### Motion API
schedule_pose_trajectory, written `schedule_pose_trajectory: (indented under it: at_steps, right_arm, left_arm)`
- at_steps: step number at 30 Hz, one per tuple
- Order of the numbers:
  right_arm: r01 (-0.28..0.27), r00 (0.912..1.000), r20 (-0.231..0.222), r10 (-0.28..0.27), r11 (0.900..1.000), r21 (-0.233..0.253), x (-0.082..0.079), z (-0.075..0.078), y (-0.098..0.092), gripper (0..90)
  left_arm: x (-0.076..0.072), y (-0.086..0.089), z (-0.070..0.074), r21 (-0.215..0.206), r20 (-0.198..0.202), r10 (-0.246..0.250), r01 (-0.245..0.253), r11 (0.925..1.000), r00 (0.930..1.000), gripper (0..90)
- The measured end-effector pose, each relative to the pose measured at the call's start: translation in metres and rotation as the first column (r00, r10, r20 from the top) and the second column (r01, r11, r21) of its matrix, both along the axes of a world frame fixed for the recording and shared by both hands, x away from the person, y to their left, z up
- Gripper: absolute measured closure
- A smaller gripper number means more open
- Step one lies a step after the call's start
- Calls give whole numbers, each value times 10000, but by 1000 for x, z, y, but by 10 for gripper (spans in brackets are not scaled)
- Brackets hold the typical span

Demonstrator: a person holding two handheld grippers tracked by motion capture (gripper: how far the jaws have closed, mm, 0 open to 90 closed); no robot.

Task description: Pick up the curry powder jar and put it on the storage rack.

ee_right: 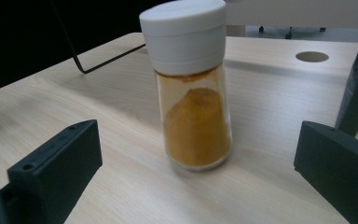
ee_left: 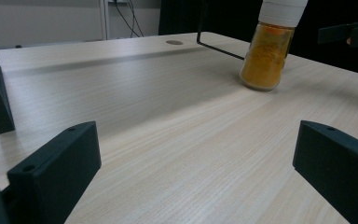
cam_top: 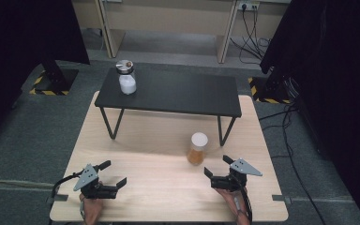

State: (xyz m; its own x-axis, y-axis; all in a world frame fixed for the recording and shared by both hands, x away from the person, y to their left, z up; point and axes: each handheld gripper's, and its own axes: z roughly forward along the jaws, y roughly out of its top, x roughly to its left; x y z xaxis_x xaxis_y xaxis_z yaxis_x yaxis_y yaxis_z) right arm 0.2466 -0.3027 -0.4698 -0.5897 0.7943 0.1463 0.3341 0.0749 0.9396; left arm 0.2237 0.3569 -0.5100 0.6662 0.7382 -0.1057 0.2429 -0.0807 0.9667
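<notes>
orange jar [ee_right: 196, 126], white cap [ee_right: 184, 32], possibly white-filled jar [cam_top: 126, 77]

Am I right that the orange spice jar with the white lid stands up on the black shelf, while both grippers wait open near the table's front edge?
Not quite. The orange spice jar stands on the wooden table in front of the black shelf, as the high view shows. The left gripper and right gripper do wait open.

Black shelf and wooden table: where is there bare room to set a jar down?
The black shelf is bare right of the white-filled jar. The wooden table is bare left of the orange spice jar; the right gripper crowds that jar.
</notes>
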Motion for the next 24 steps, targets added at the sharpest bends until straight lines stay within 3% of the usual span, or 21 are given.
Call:
schedule_pose_trajectory:
  at_steps: [5,12,21,24]
  right_arm:
    - [19,10000,25,-19,10000,-11,11,8,13,7]
    - [167,9999,0,-167,9985,-516,26,20,35,9]
    - [444,9978,-441,-493,9933,-1063,44,30,57,34]
    - [502,9970,-515,-582,9881,-1452,52,30,67,65]
  left_arm:
    - [0,0,0,1,0,-9,9,10000,10000,2]
    - [0,0,0,-24,6,-32,32,10000,10000,2]
    - [0,1,0,-26,6,-44,44,10000,10000,2]
    - [0,1,-1,-47,13,-44,44,10000,10000,2]
